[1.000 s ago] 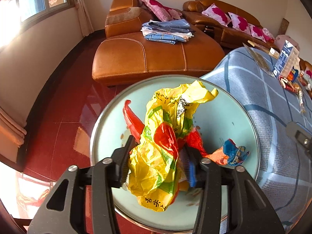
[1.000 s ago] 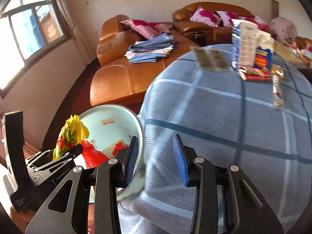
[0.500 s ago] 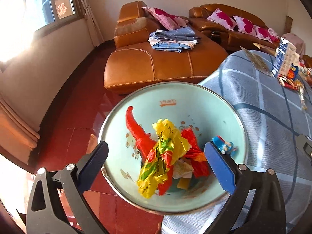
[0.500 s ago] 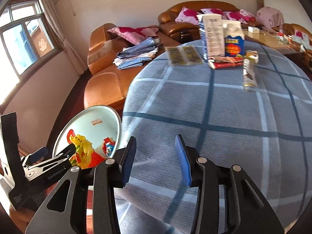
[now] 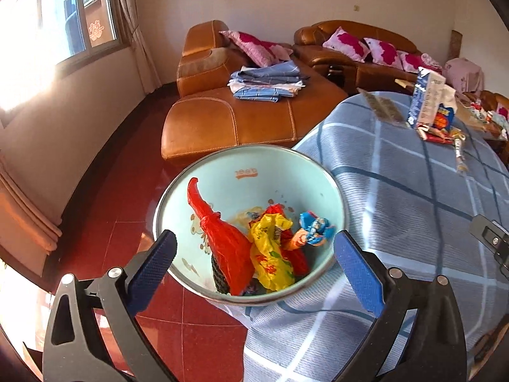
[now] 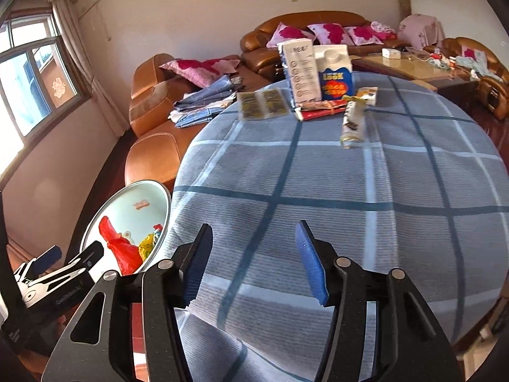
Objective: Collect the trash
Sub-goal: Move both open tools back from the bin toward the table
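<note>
A pale green basin (image 5: 219, 172) (image 6: 127, 200) stands on the floor beside the table and holds a yellow bag (image 5: 270, 254), a red bag (image 5: 222, 238) and a blue wrapper (image 5: 313, 226). My left gripper (image 5: 254, 261) hovers above the basin, open wide and empty. My right gripper (image 6: 253, 258) is over the near part of the blue checked tablecloth (image 6: 366, 191); its jaws are opening with nothing between them. At the table's far side lie a silver wrapper (image 6: 351, 121), a red packet (image 6: 321, 109), a flat gold packet (image 6: 262, 105) and two cartons (image 6: 318, 70).
A brown leather sofa (image 5: 238, 117) with folded cloths (image 5: 267, 84) and pink cushions runs behind the basin. A low table (image 6: 423, 67) with small items stands at the far right. Red tiled floor (image 5: 127, 191) lies left of the basin.
The left gripper let go of the yellow bag, which dropped into the basin, then rose and drew back. The right gripper swung out over the table and its jaws spread wider.
</note>
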### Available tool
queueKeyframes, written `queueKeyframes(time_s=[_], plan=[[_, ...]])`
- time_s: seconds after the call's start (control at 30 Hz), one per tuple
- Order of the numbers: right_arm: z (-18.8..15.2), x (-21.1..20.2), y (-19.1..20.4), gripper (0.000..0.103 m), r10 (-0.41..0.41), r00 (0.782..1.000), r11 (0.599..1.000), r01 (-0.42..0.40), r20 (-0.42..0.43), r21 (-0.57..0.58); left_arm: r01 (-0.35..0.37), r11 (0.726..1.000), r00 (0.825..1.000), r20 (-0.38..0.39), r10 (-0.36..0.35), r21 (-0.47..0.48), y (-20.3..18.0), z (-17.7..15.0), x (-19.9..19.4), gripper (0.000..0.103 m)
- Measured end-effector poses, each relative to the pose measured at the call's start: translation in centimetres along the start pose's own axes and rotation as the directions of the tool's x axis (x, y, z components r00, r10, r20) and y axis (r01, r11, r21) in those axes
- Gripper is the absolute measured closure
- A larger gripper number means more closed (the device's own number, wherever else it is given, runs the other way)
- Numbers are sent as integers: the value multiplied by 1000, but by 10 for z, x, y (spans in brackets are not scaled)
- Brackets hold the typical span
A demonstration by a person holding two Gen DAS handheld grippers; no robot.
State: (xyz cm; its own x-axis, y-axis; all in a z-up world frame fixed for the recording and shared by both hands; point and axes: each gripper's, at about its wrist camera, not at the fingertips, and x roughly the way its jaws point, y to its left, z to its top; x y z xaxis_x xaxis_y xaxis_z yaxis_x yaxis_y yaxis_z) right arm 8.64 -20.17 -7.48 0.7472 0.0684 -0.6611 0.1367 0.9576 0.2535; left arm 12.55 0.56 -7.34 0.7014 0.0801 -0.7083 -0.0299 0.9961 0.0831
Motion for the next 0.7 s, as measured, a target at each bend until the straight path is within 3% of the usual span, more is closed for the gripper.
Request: queueKeyframes(time_s=[0.37,0.7], plan=[[-3,-23,-41,47,-60,998,997,58,36,57,42,997,998,42,-45,60,-34,-3,-26,6],[-3,-28,-99,47,-152,988,980,147,31,136,97,987,995,24,-101,126,-79,-2,-20,6]])
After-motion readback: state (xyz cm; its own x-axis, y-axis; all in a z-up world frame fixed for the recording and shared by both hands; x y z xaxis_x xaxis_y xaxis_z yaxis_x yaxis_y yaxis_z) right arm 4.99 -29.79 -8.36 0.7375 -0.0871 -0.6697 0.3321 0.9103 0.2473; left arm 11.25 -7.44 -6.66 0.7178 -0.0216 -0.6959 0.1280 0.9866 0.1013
